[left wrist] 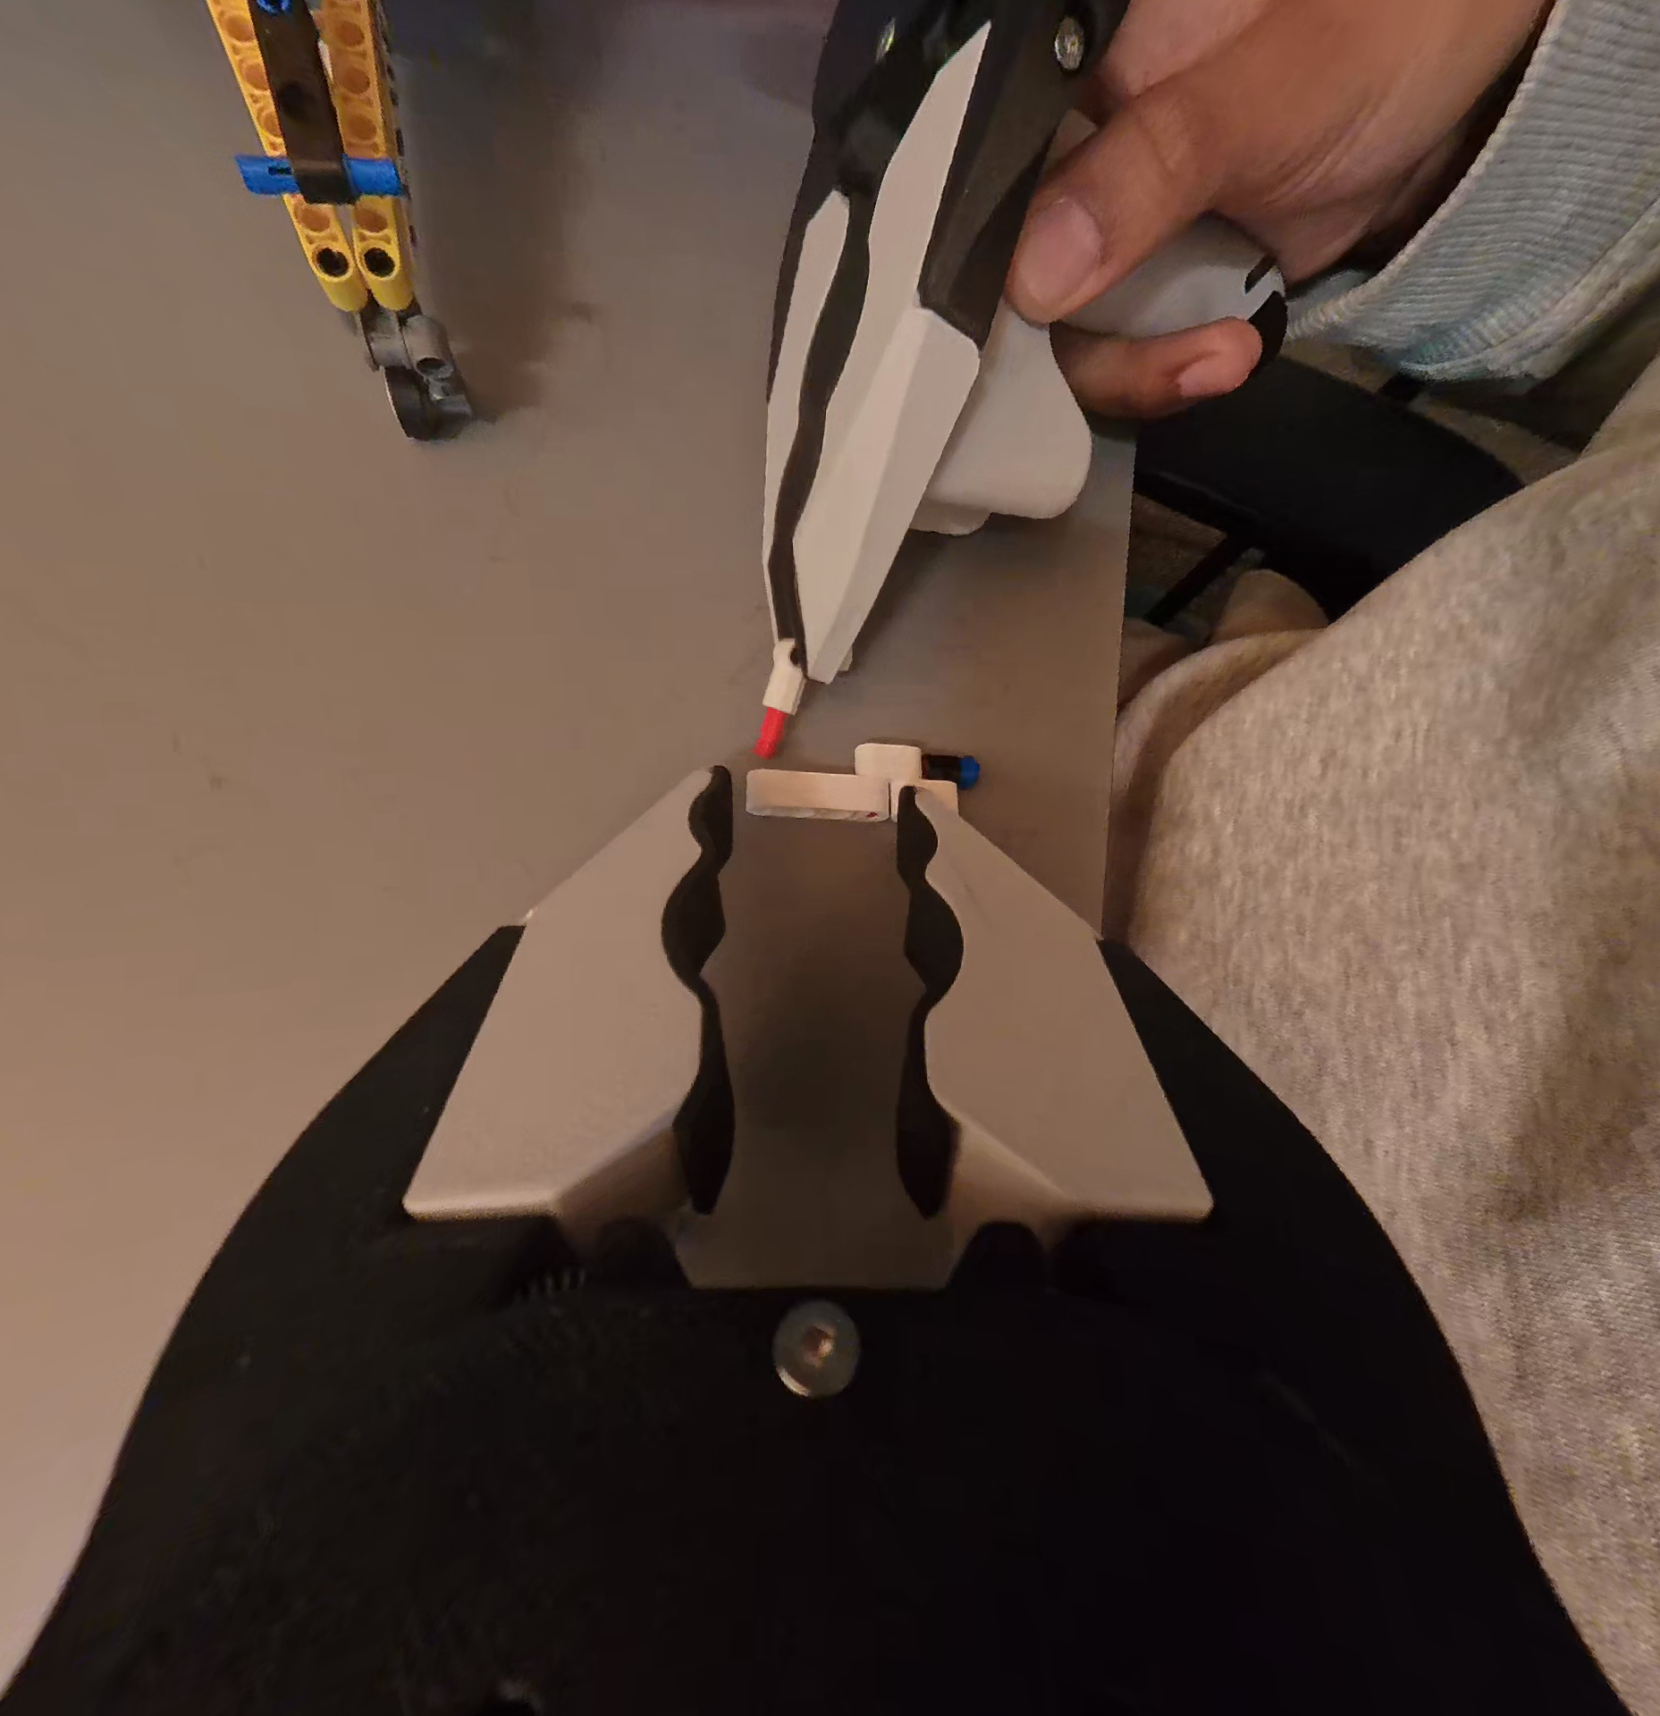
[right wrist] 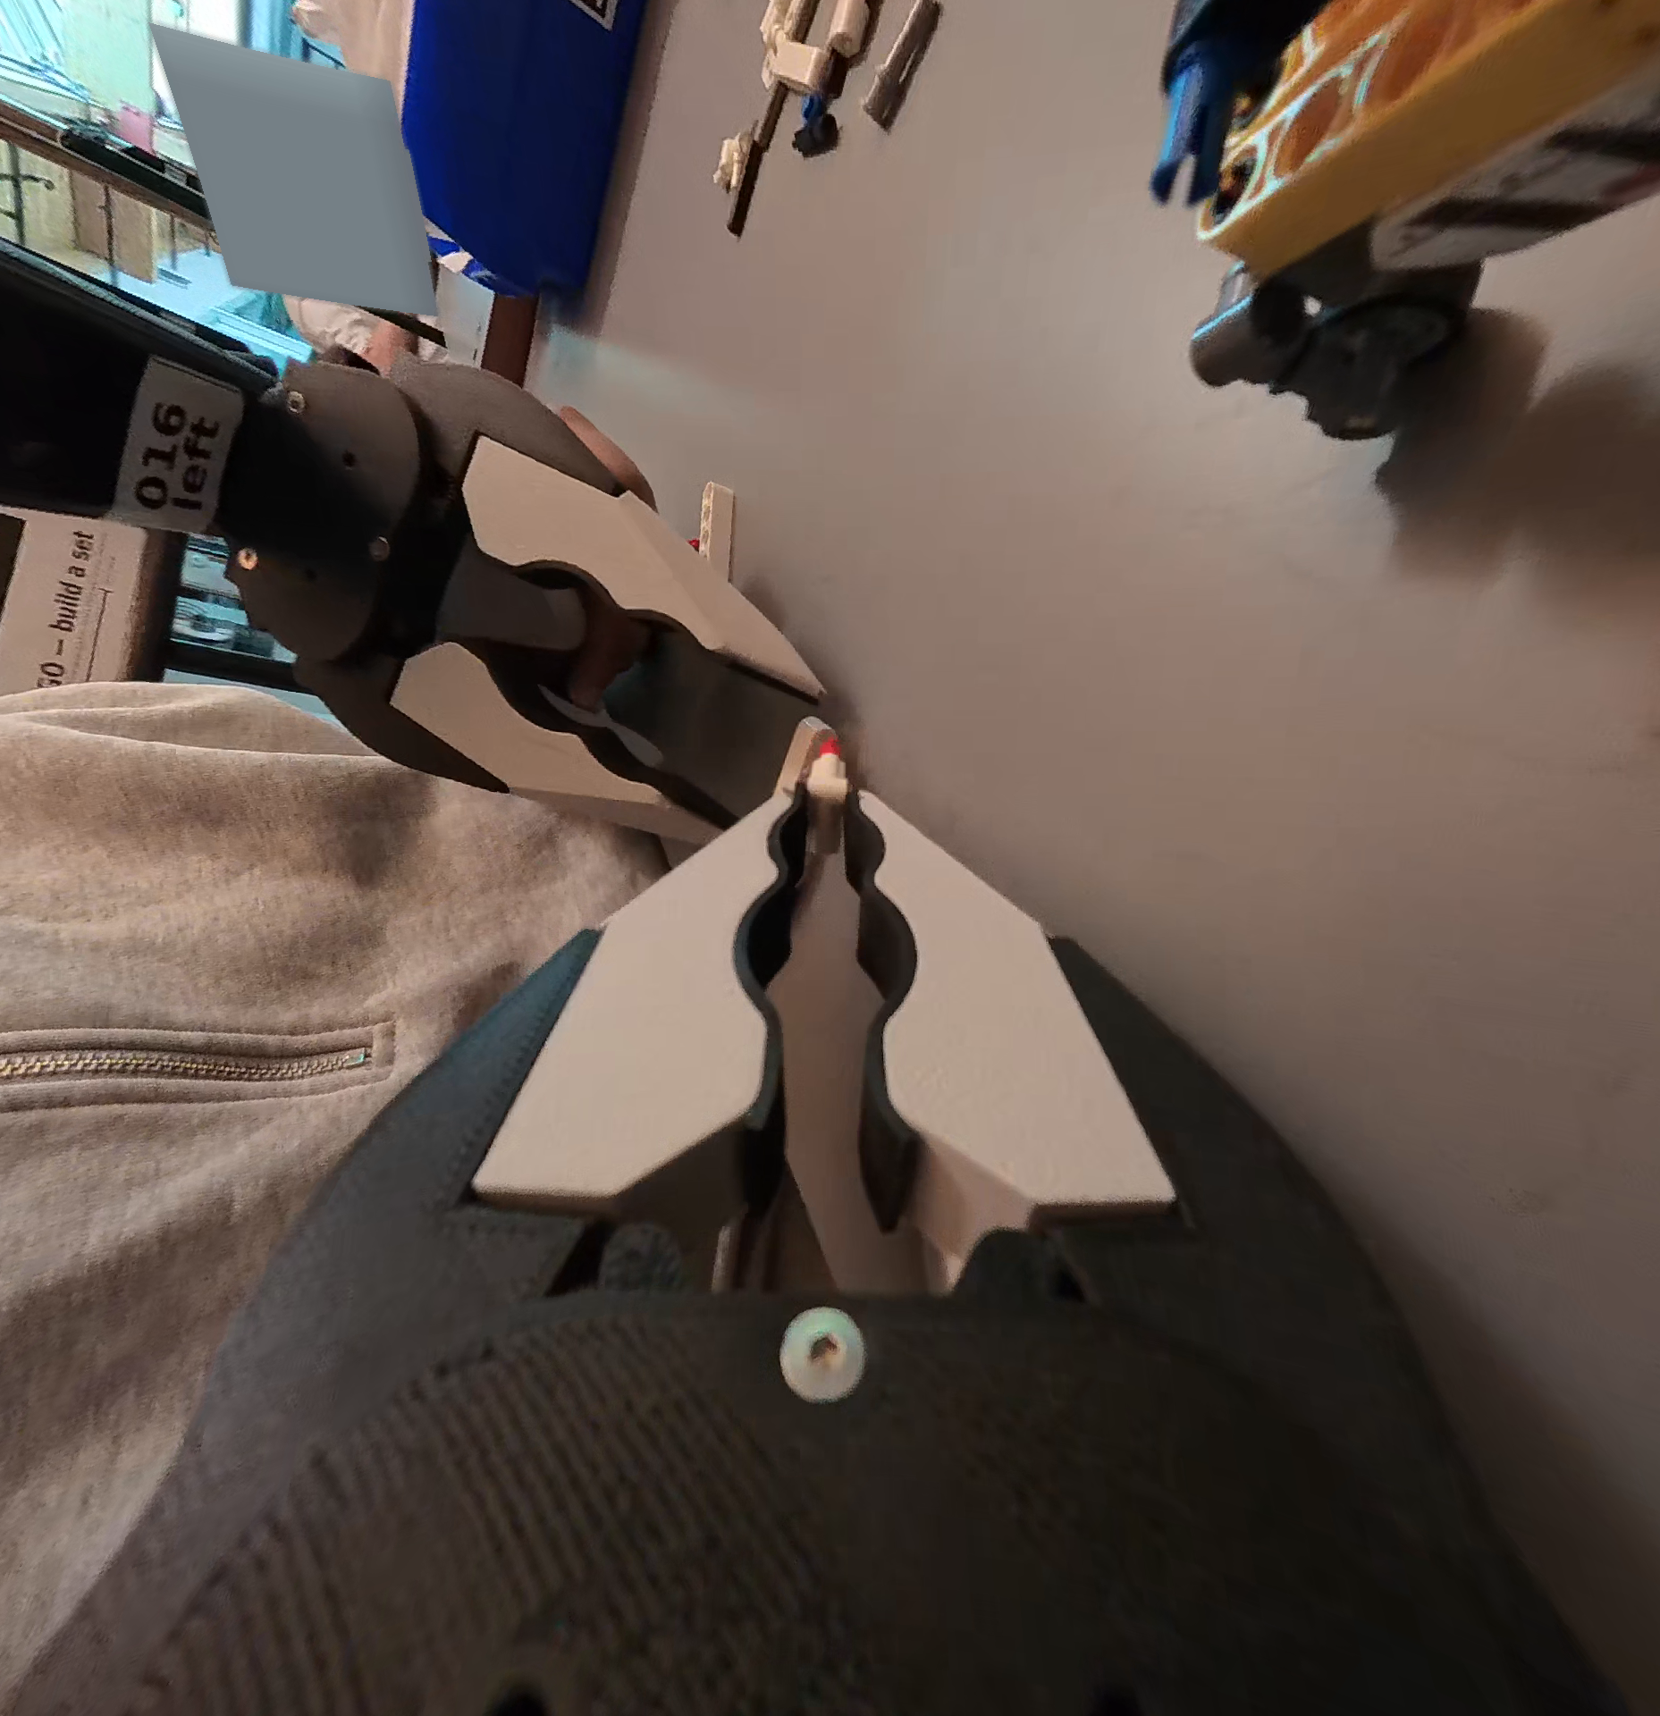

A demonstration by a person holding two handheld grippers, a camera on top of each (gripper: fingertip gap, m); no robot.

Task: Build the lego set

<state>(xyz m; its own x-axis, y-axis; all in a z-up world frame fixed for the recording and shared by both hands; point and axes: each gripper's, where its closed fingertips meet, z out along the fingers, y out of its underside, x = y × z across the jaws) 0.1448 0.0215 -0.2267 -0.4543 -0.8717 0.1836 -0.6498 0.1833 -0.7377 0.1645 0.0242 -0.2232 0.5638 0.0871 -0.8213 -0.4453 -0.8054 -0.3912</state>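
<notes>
White plastic connector [left wrist: 781,689] with red pin: light, rigid, slippery; right tool [left wrist: 801,670] pinches its white end. Left tool [left wrist: 812,789], spread, apparently brackets the white beam [left wrist: 812,796] near the counter [left wrist: 436,650] edge.

two wrist cameras, one shared patch of grey table

the left wrist view looks forward and down along its own black-and-white left gripper [left wrist: 812,789], low and close over the smooth grey tabletop [left wrist: 250,743], facing the table's near edge and the person's beige fleece lap. the right wrist view is rolled sideways, so the tabletop [right wrist: 1179,836] stands like a wall; it peers along the black-and-white right gripper [right wrist: 821,817], tips almost at the surface. each camera catches the other tool: right gripper [left wrist: 793,664] coming in from above, left gripper [right wrist: 761,752] from the side. both share the small white lego beam assembly [left wrist: 821,792] [right wrist: 801,757] and the yellow lego beam model [left wrist: 343,158] [right wrist: 1364,139] farther off.
</notes>
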